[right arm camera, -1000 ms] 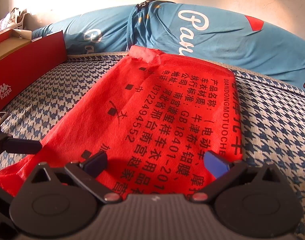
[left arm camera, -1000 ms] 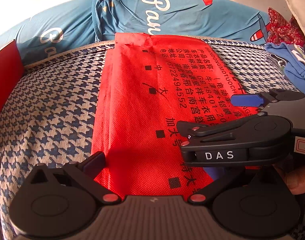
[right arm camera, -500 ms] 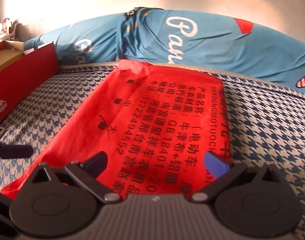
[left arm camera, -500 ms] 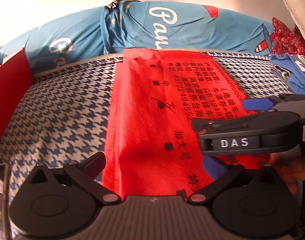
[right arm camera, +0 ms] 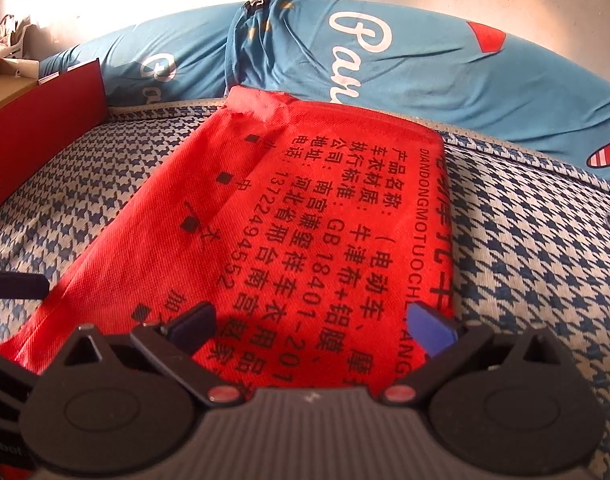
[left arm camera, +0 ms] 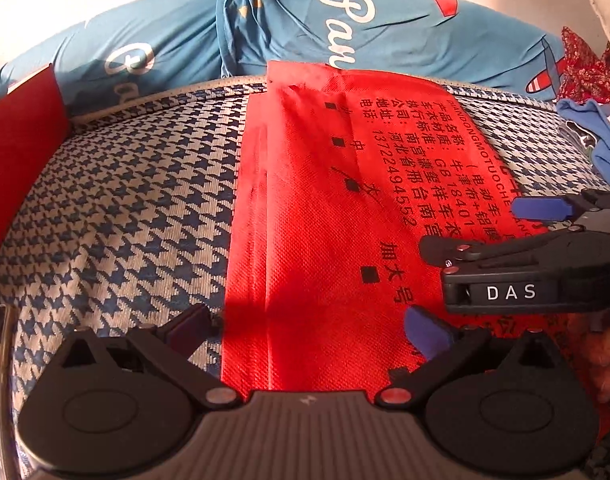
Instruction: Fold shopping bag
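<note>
The red shopping bag (right arm camera: 313,236) lies flat on the checked bed cover (left arm camera: 117,216), stretching ahead of both grippers. The left gripper (left arm camera: 309,330) and right gripper (right arm camera: 311,320) have jaws spread, holding nothing. Next likely step: pinch the near edge between the jaws and fold it forward.
</note>
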Available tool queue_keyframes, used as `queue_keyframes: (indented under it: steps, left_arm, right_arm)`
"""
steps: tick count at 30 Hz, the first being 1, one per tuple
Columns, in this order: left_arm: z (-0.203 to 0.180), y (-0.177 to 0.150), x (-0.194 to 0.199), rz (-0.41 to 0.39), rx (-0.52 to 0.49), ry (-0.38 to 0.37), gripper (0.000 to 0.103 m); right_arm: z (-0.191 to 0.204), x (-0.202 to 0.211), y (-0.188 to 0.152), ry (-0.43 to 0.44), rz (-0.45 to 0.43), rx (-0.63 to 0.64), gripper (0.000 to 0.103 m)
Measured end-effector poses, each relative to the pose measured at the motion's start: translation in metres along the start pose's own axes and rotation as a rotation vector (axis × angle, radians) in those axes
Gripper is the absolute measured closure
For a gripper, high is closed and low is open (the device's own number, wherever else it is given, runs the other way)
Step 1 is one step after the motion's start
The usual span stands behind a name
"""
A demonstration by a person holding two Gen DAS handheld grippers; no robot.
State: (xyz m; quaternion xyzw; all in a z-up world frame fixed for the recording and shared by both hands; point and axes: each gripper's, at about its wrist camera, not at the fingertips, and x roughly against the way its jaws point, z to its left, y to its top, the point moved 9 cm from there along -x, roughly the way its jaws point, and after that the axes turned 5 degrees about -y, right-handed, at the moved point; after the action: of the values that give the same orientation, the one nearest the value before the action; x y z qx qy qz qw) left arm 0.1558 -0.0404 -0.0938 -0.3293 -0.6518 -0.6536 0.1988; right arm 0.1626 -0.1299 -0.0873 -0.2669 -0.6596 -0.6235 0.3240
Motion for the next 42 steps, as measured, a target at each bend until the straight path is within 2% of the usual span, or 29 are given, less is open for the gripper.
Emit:
queue_keyframes:
  steps: [9, 20, 26, 42]
  left_arm:
    - [-0.006, -0.016, 0.015, 0.013, -0.029, -0.033, 0.000]
    - [-0.017, -0.038, 0.036, 0.030, -0.074, -0.075, 0.000]
    - [-0.020, -0.048, 0.045, 0.034, -0.082, -0.073, 0.000]
    - [-0.027, -0.072, 0.064, 0.044, -0.097, -0.072, 0.000]
  right_arm:
    - [0.001, 0.006, -0.007, 0.014, -0.002, 0.005, 0.000]
    - [0.005, 0.033, -0.031, -0.014, -0.010, -0.022, 0.000]
    - [0.008, 0.049, -0.043, -0.027, -0.011, -0.035, 0.000]
    - [0.012, 0.085, -0.066, -0.013, 0.058, -0.032, 0.000]
